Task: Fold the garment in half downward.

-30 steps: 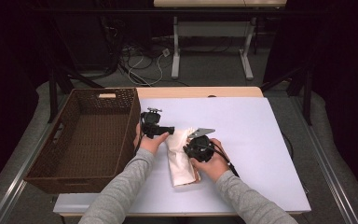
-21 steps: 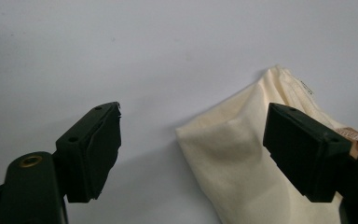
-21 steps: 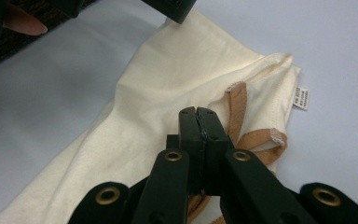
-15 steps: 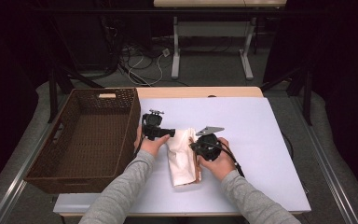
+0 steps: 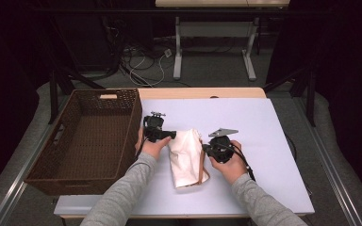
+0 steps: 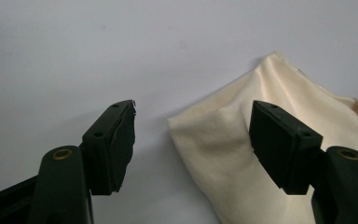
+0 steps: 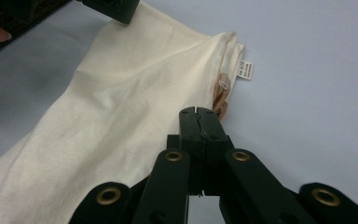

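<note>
A cream cloth bag (image 5: 186, 157) lies flat in the middle of the light table (image 5: 264, 141). My left gripper (image 5: 172, 135) hovers at the bag's far left corner, open. In the left gripper view that corner (image 6: 223, 140) lies between the spread jaws of the left gripper (image 6: 193, 135), nearer the right one. My right gripper (image 5: 204, 149) is at the bag's right edge. In the right gripper view the right gripper (image 7: 198, 114) is shut where the bag's (image 7: 121, 107) seam runs into the tips, beside a tan cord (image 7: 221, 100).
A brown wicker basket (image 5: 132, 117) stands at the table's left, close to the person's left hand. A small white label (image 7: 244, 71) sticks out of the bag's far corner. Bare table lies right of the bag. Desk legs and cables stand beyond the table.
My right gripper has moved right and slightly away, from over the bag to its right edge, and that edge has spread right with it. The left gripper has stayed put.
</note>
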Tool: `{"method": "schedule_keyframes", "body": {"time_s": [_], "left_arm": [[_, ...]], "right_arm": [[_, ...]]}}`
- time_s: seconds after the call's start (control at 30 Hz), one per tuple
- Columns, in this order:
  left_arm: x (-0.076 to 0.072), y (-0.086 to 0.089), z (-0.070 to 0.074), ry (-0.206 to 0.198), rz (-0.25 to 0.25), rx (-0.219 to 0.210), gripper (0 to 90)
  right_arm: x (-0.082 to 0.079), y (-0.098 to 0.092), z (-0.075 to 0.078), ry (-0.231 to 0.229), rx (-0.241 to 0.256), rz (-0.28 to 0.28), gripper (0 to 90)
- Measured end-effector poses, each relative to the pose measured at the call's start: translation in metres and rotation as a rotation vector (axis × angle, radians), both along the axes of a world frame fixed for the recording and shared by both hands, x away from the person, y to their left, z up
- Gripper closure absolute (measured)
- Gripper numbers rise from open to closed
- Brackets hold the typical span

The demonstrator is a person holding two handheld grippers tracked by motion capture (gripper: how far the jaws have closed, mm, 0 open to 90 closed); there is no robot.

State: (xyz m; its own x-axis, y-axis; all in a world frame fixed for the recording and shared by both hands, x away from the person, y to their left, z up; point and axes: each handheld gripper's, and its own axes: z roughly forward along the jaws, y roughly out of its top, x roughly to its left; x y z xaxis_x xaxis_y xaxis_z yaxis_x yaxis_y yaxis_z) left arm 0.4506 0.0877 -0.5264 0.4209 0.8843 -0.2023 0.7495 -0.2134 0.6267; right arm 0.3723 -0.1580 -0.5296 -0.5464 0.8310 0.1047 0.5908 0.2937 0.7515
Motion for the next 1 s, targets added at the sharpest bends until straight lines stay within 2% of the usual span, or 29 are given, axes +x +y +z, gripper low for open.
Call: {"method": "schedule_keyframes", "body": {"time_s": [0.2,0.53,0.63,0.77,0.83,1.0], "left_arm": [[-0.001,0.000,-0.002,0.029,0.002,-0.011,32.1],[0.005,-0.003,-0.017,0.112,0.030,-0.023,35.3],[0.006,-0.004,-0.019,0.114,0.036,-0.032,37.8],[0.006,-0.004,-0.019,0.127,0.066,-0.051,42.8],[0.005,-0.004,-0.019,0.140,0.072,-0.067,49.0],[0.004,-0.007,-0.018,0.148,0.075,-0.057,58.8]], "right_arm": [[-0.003,-0.001,0.003,-0.008,0.014,0.003,89.9],[-0.005,-0.001,0.006,-0.041,0.020,0.020,80.4],[-0.007,-0.002,0.007,-0.035,0.023,0.024,79.5],[-0.007,-0.002,0.008,-0.049,0.031,0.031,75.8],[-0.008,-0.002,0.009,-0.045,0.037,0.034,73.0],[-0.010,-0.001,0.010,-0.059,0.051,0.044,68.0]]}}
